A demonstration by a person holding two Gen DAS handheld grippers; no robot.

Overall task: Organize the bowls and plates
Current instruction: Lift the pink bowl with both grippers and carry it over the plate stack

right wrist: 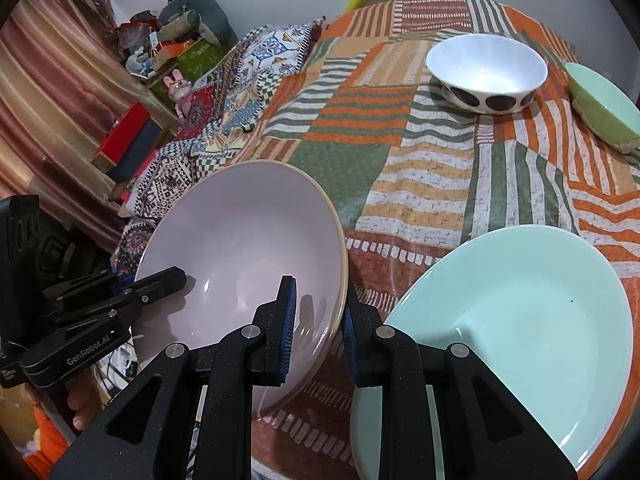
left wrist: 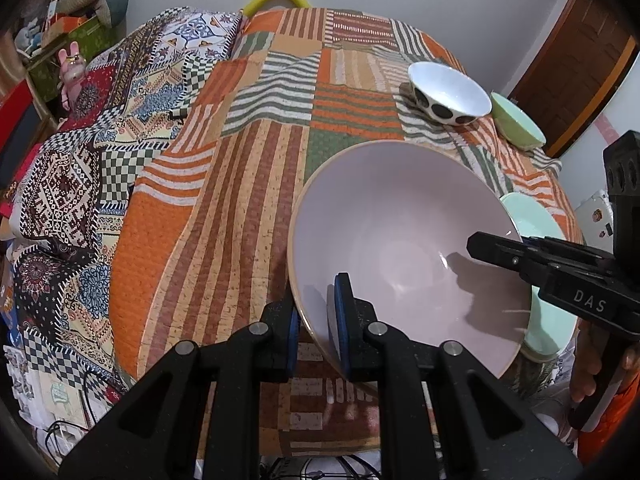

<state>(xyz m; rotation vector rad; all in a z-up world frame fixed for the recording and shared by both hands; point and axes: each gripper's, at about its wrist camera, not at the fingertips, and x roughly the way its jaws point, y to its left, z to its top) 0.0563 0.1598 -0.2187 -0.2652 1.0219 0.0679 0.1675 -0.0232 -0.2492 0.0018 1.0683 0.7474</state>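
A large pale pink bowl (left wrist: 404, 236) is held tilted above the patchwork tablecloth (left wrist: 224, 208). My left gripper (left wrist: 316, 320) is shut on its near-left rim. My right gripper (right wrist: 318, 320) straddles the opposite rim of the pink bowl (right wrist: 240, 256), jaws close around it; it also shows in the left wrist view (left wrist: 476, 246). A mint green plate (right wrist: 520, 312) lies just right of the bowl, partly under it in the left wrist view (left wrist: 532, 216). A white bowl with black spots (right wrist: 486, 68) and a green bowl (right wrist: 604, 100) stand at the far right.
A second patterned cloth (left wrist: 92, 176) drapes off the table's left side. Shelves with boxes and toys (right wrist: 168, 64) stand at the far left by a curtain (right wrist: 44, 92). A wooden door (left wrist: 576, 60) is at the far right. The table's near edge is right below the grippers.
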